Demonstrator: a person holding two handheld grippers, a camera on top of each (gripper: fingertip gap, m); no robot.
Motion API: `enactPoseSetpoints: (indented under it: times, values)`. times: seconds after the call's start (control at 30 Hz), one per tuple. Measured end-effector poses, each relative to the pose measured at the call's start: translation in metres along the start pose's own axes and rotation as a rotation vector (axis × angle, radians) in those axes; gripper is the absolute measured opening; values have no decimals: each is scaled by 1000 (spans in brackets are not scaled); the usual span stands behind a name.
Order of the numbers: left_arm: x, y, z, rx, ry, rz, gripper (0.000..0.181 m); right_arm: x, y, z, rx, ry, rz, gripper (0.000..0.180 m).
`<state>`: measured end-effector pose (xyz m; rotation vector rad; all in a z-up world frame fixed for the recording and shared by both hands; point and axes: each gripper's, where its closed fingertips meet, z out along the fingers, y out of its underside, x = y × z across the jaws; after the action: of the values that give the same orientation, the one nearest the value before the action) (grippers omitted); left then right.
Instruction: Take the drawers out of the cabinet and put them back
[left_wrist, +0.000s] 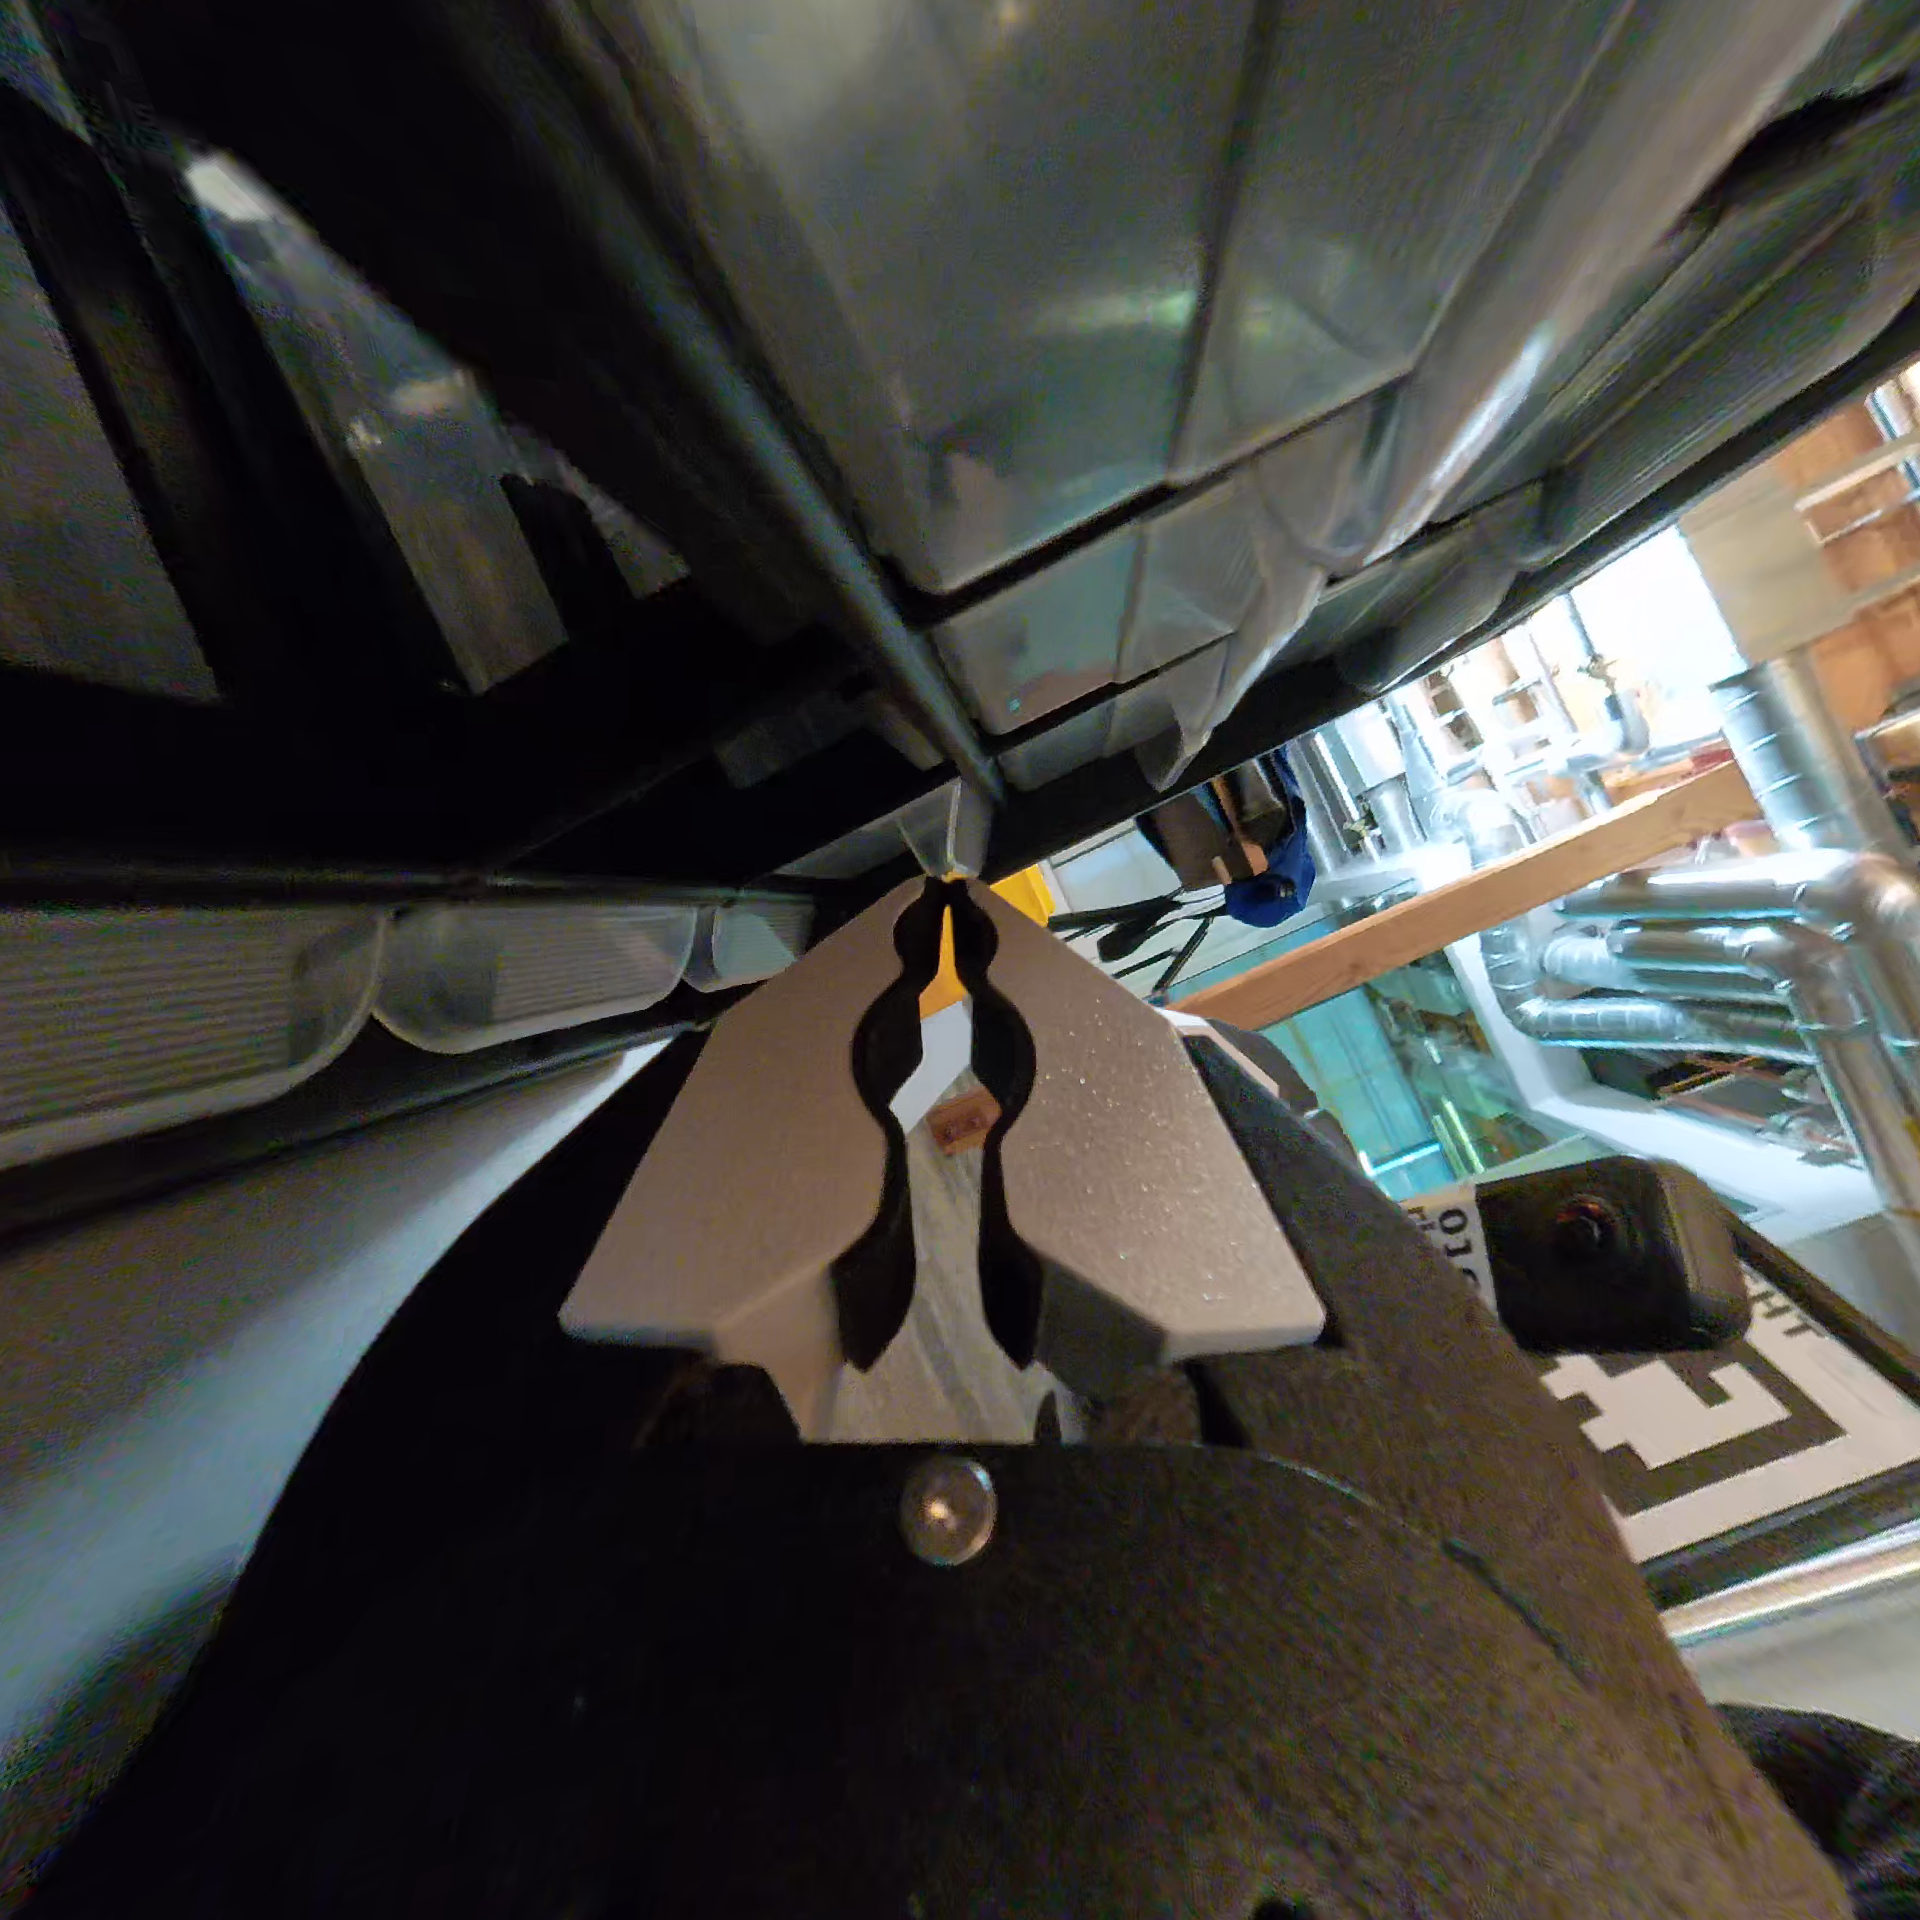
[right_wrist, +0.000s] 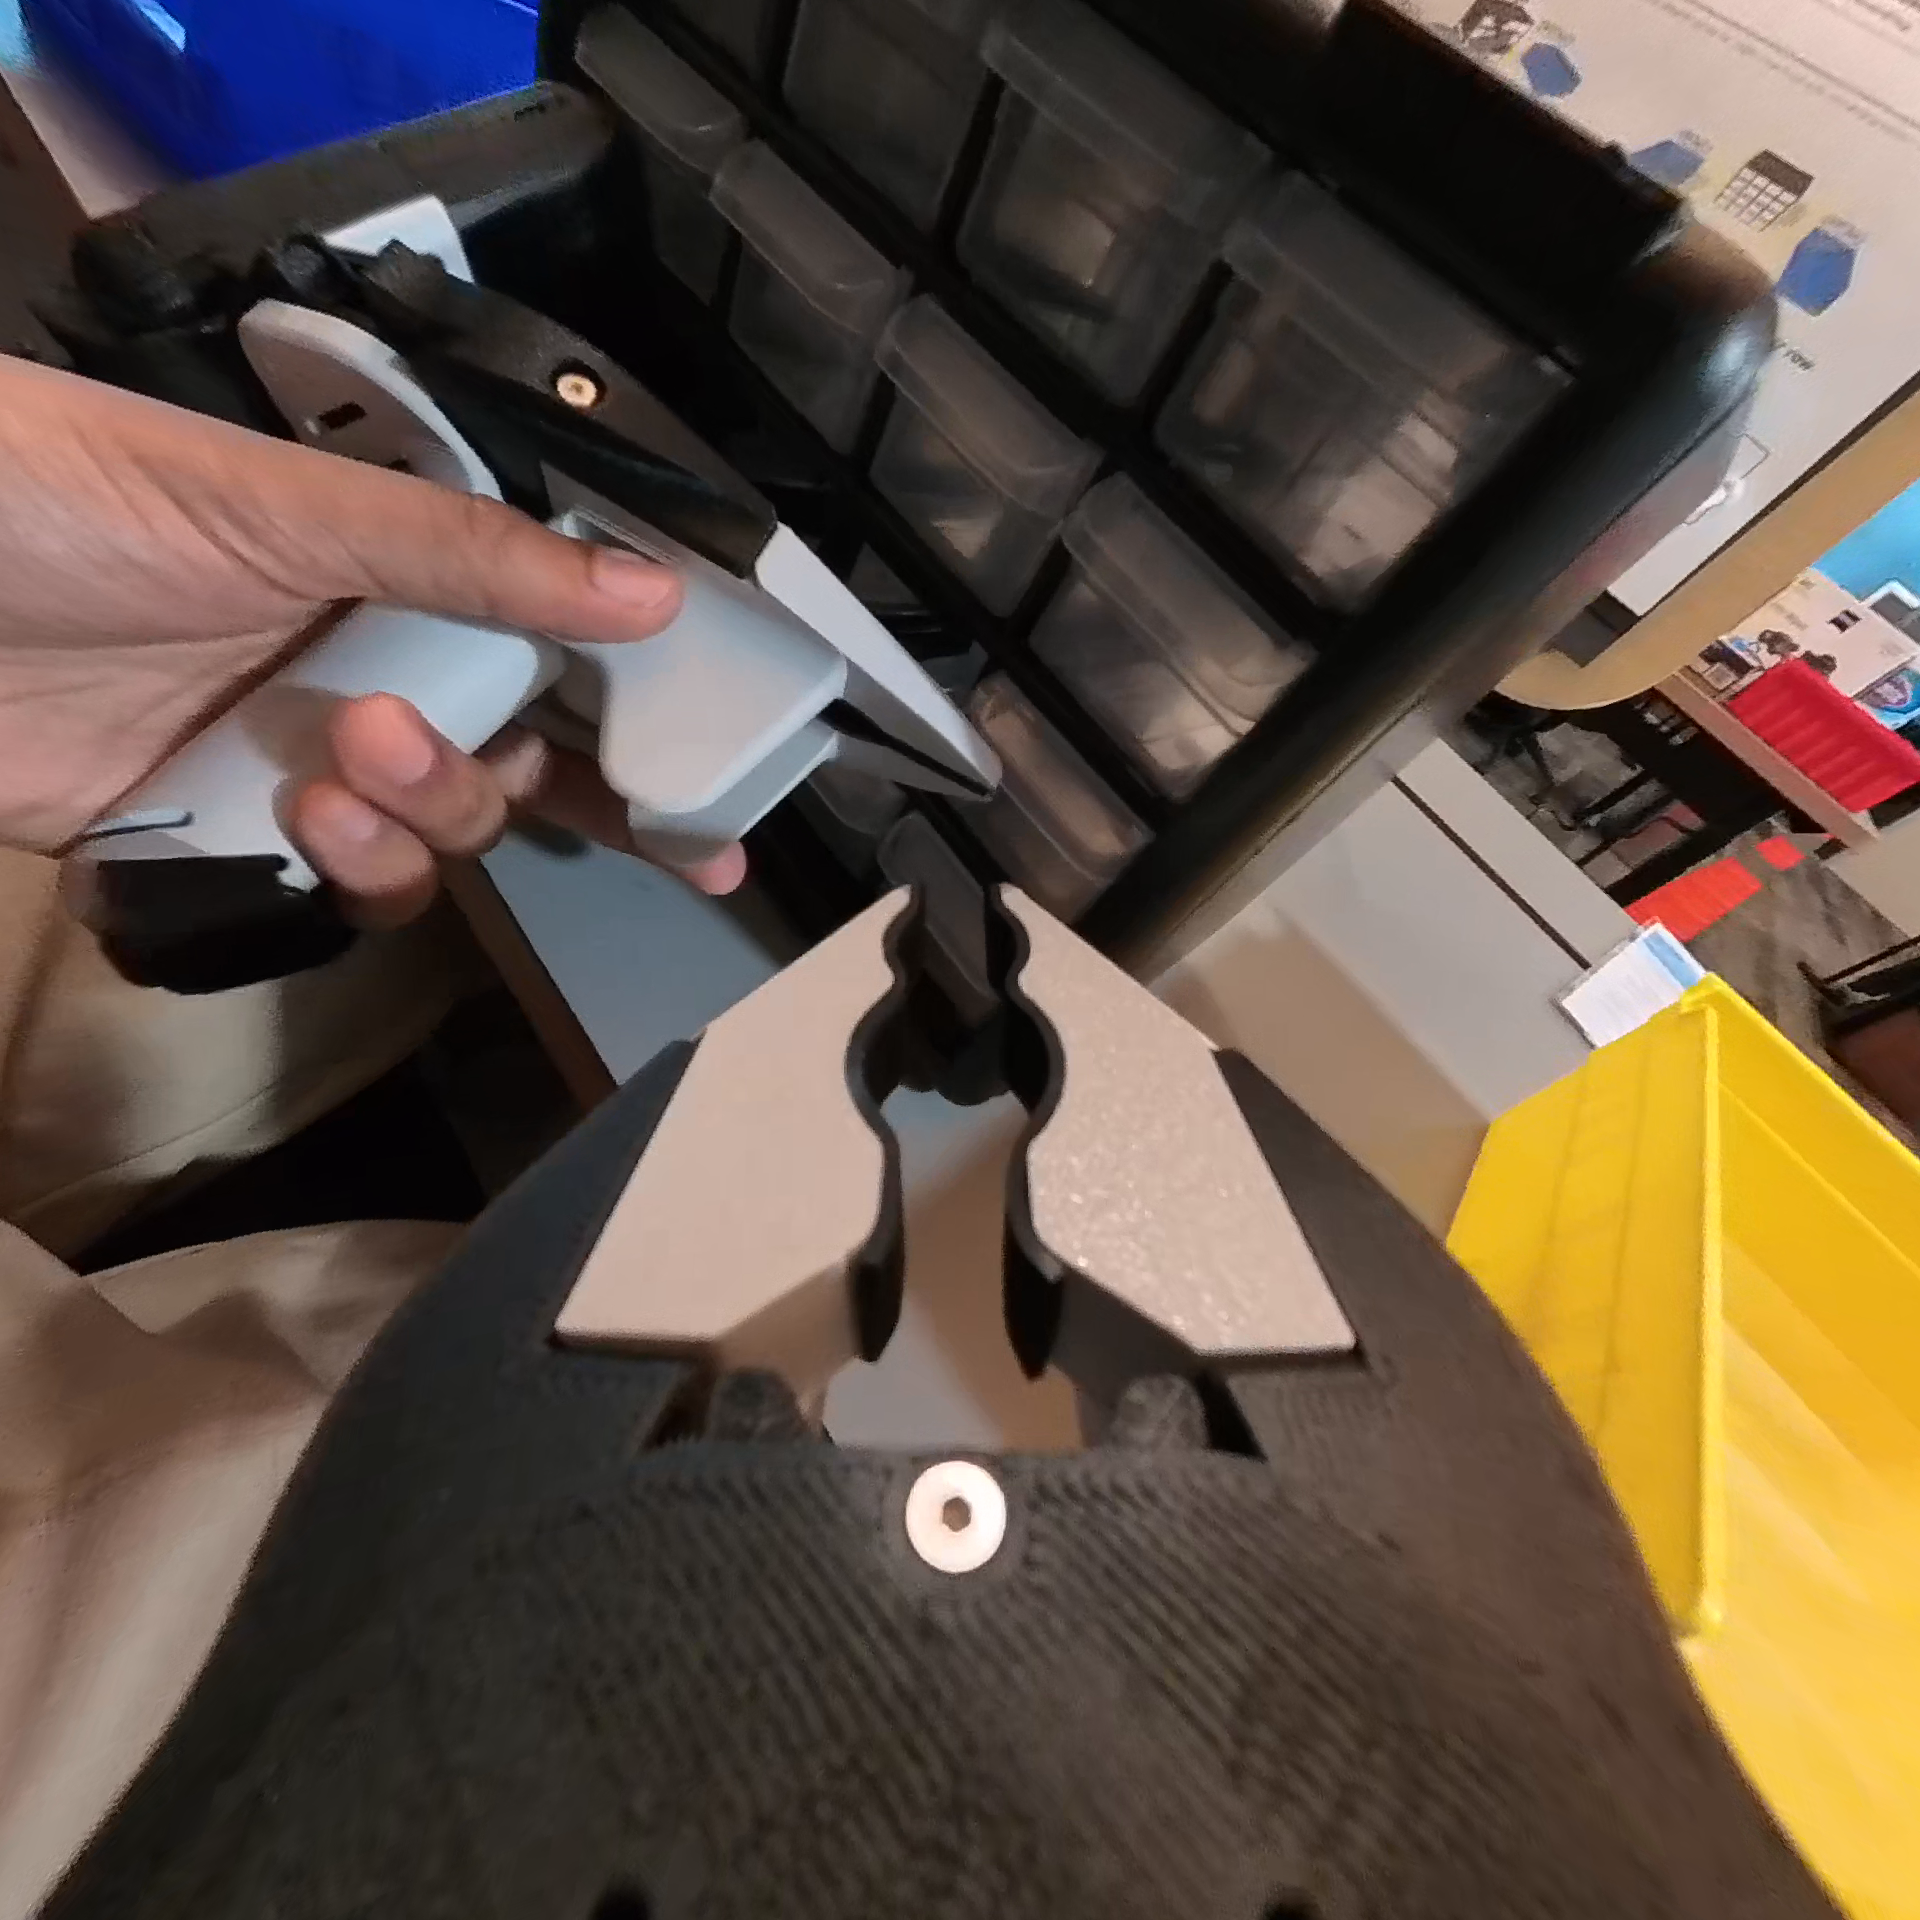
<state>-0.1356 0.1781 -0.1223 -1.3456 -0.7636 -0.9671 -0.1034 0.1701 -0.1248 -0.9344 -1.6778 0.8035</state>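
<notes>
The black cabinet (right_wrist: 1704, 343) holds rows of smoky clear drawers (right_wrist: 1340, 384) and stands tilted across the right wrist view. My left gripper (left_wrist: 949, 883) is shut, its tips pinching the thin clear lip of a drawer (left_wrist: 961, 831) at the cabinet's lower edge, with other drawer fronts (left_wrist: 1039, 343) looming above. In the right wrist view a hand (right_wrist: 260, 582) holds this left gripper (right_wrist: 982, 790) against the bottom row. My right gripper (right_wrist: 954, 899) is just below it, its fingers closed on a dark drawer tab (right_wrist: 940, 914).
A yellow bin (right_wrist: 1683, 1351) stands at the right, close to my right gripper, and a sliver of it shows behind my left fingertips (left_wrist: 1013, 894). A blue bin (right_wrist: 312, 73) is at the top left. The pale table (right_wrist: 1351, 935) lies under the cabinet. A beige sleeve (right_wrist: 156, 1455) is at the lower left.
</notes>
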Motion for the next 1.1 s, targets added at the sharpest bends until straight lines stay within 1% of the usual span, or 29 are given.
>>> enactPoseSetpoints:
  times: [0.03, 0.2, 0.27, 0.43, 0.63, 0.67, 0.73, 0.83, 0.93, 1.1]
  values:
    - [0, 0, 0, 7, 5, -20, 0, 1, 1, 0, -2, 0, 3, 9]
    - [2, -1, -4, 22, 22, -82, 2, -1, 1, 0, -5, -8, -1, 9]
    - [0, -3, -6, 24, 8, -71, 1, -2, 2, 0, -9, -12, -10, 8]
    - [-5, -4, -6, 24, -29, -43, 8, -4, 2, 1, -11, -22, -12, 8]
    - [-5, -7, -3, 25, -18, -57, 11, -4, 4, 1, -14, -30, -2, 8]
    - [-5, -7, -3, 26, -19, -58, 11, -4, 4, 1, -16, -31, -3, 8]
    - [-2, -7, -3, 25, -5, -68, 5, -5, 5, 2, -22, -34, -7, 8]
    - [-1, -7, -4, 21, -18, -75, 4, -6, 5, 2, -25, -37, -13, 8]
    - [0, -6, -5, 13, -28, -41, 3, -7, 5, 2, -27, -37, -17, 8]
    - [7, 7, -13, 8, 8, -32, 3, -1, 4, 0, -24, -8, -26, 7]
